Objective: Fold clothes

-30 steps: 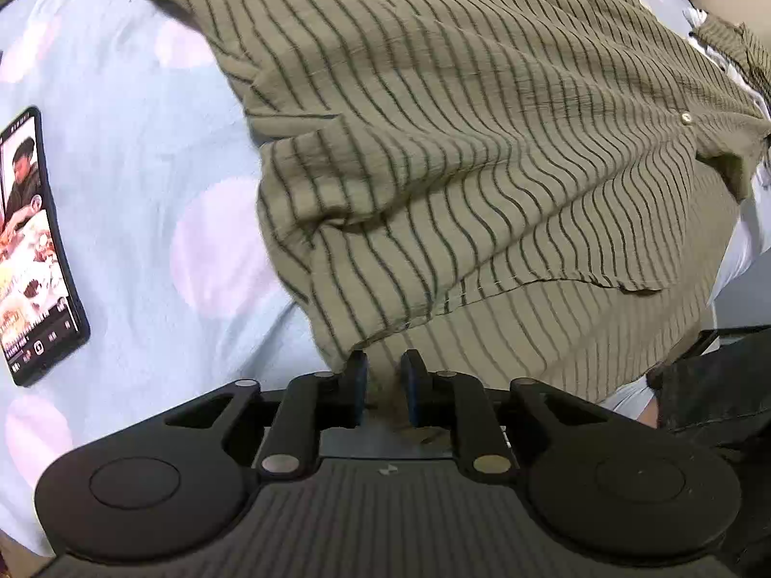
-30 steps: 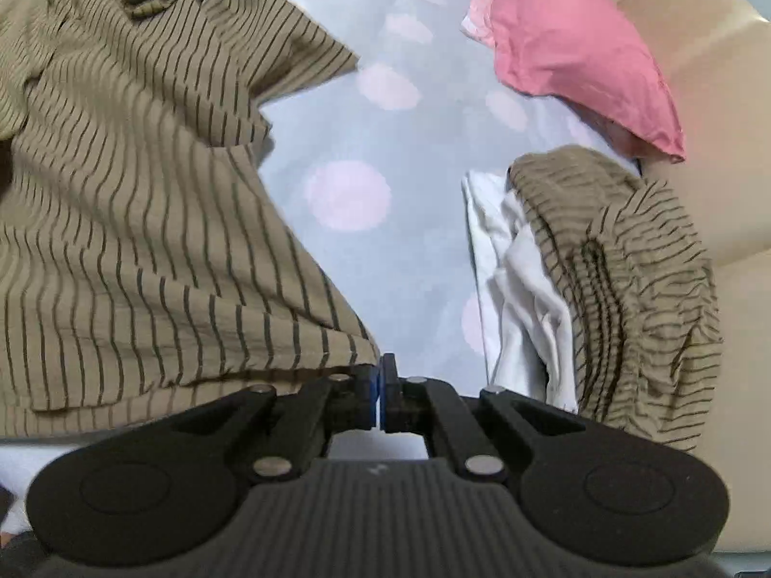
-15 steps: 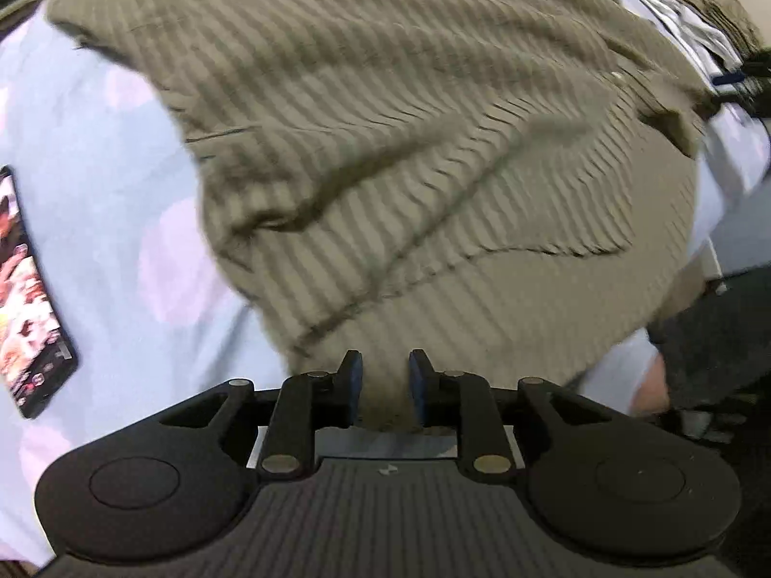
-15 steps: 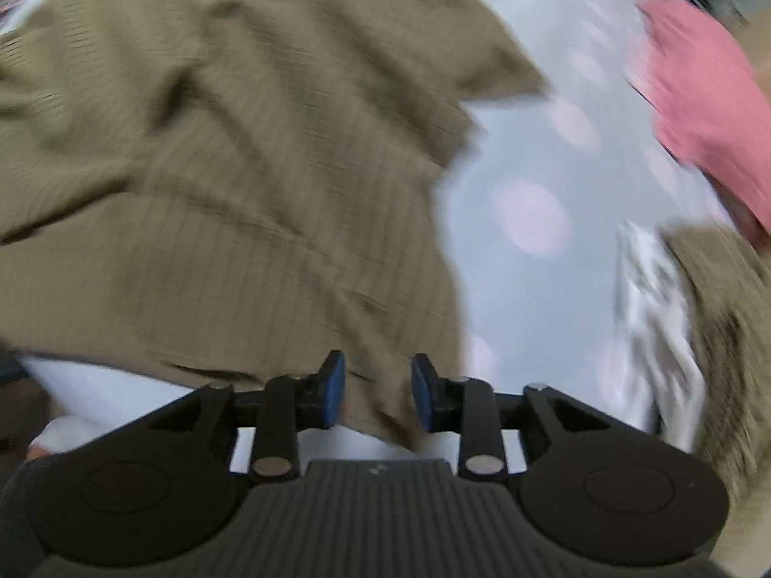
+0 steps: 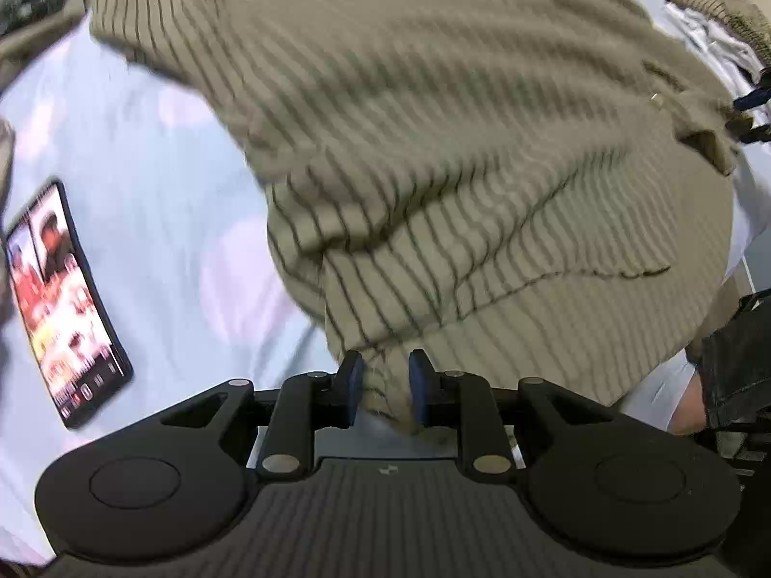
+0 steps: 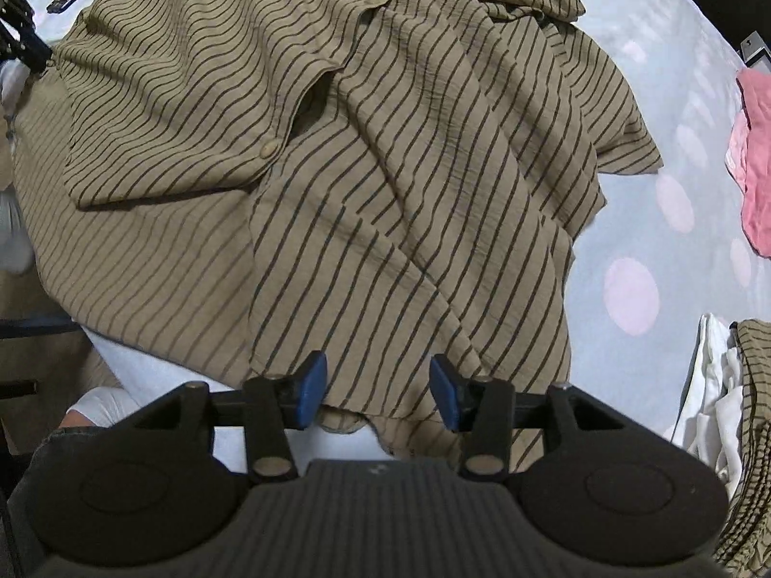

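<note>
Below, left wrist view: left gripper points down at the shirt, olive w/ dark stripes, spread over a pale blue sheet w/ pink dots. A bunched bit of hem sits between the narrow-set blue pads; whether they pinch it can't be told, pic is blurred. Phone, screen lit, lies on the sheet left of the shirt, apart from it.

Right wrist view: right gripper over the shirt's near hem, jaws opening, pads clear of the cloth betw. them. Pink cloth at far right; another striped garment on white fabric lower right.
</note>
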